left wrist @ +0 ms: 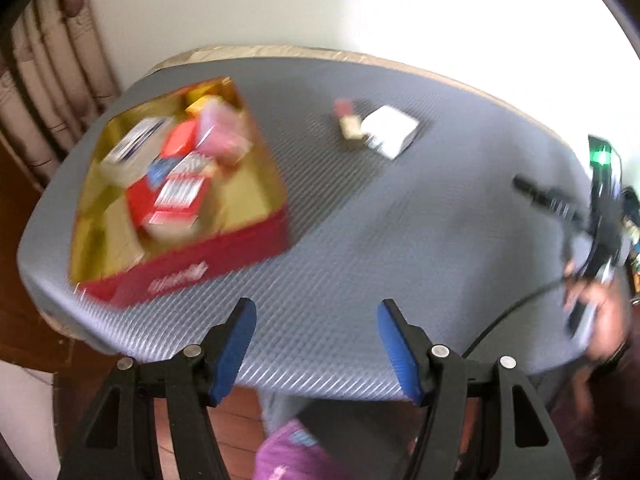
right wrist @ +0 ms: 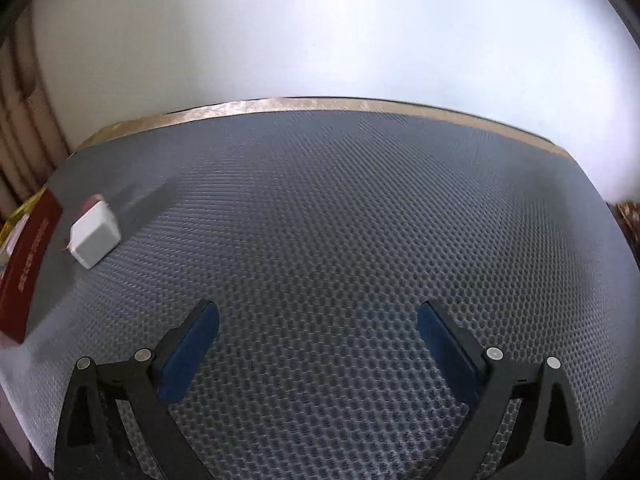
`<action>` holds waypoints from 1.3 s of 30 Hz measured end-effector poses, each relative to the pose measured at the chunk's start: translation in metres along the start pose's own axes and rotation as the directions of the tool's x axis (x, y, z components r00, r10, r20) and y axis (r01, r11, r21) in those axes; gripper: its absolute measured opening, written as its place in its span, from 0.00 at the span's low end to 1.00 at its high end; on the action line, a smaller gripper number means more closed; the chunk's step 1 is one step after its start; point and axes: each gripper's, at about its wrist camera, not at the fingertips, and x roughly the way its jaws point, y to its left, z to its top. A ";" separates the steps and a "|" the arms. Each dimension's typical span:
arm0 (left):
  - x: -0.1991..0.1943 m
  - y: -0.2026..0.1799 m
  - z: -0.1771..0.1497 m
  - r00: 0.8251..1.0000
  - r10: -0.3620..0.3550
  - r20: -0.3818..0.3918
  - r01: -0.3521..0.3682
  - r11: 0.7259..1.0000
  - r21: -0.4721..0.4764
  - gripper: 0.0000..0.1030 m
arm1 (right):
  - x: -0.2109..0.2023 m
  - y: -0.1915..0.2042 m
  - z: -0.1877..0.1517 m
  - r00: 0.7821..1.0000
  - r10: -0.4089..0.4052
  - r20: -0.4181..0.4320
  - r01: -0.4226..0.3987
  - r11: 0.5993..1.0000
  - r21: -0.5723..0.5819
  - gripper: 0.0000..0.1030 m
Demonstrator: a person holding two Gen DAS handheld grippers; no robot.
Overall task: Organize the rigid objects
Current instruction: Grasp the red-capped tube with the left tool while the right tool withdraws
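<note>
While both tools stand wide open and empty, left gripper and right gripper, the next pick, probably the white box beside a small red-and-tan item at upper centre, wants a squared, slow approach. Red gold-lined box, left: several red-and-white packets, one pink, loosely piled.

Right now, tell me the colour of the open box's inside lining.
Gold, shiny inside the red-walled open box; it shows best in the left wrist view.
</note>
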 end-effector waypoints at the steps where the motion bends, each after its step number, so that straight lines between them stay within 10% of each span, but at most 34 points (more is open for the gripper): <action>1: 0.001 -0.004 0.012 1.000 -0.004 0.001 0.004 1.000 -0.002 0.63 | 0.000 0.001 0.000 1.000 0.009 0.001 -0.009 1.000 -0.003 0.97; 17: 0.094 -0.024 0.200 0.996 0.053 -0.077 -0.058 0.996 -0.062 0.63 | -0.003 0.002 -0.002 0.995 0.100 0.027 -0.100 0.995 0.015 0.97; 36: 0.179 -0.004 0.208 0.967 0.072 -0.244 -0.091 0.993 -0.070 0.62 | -0.006 -0.018 -0.007 0.987 0.155 0.034 -0.156 0.988 0.017 0.97; 39: 0.174 -0.004 0.201 0.971 0.077 -0.225 -0.091 0.994 -0.052 0.47 | -0.002 -0.016 -0.005 0.987 0.155 0.032 -0.155 0.988 0.017 0.97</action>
